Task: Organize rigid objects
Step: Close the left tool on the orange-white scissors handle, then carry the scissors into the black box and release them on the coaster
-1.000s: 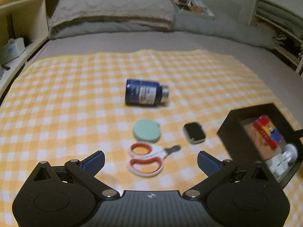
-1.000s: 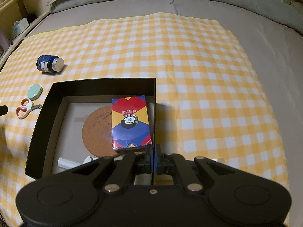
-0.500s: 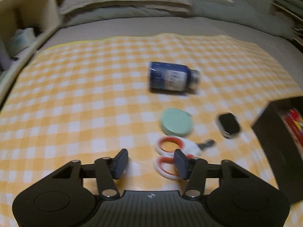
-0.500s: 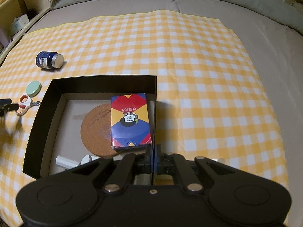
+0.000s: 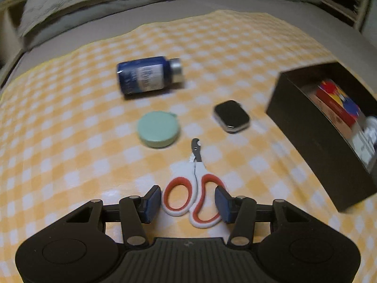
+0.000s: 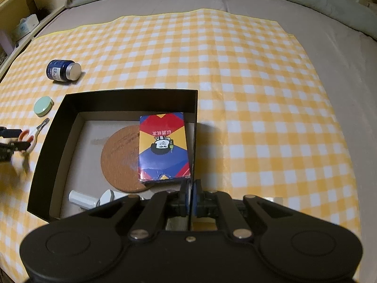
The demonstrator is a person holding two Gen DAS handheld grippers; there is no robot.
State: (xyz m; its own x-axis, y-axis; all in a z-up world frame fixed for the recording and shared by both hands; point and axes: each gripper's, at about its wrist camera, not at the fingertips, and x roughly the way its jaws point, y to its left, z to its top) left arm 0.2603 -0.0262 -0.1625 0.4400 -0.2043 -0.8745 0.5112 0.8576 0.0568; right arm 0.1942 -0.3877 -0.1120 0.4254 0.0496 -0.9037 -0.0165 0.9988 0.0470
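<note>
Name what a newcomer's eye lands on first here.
The red-and-white scissors on the yellow checked cloth, their handles between the closing left tongs. Then the black box on the right, a bright red-and-blue card box inside; the right tongs pinch its wall.

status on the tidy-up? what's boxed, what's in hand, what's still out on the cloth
Boxed: card pack, cork coaster and a white item lie in the black box. In hand: left gripper is closing around the scissors handles; right gripper is shut on the box wall. Left out: blue bottle, green round case, smartwatch.
</note>
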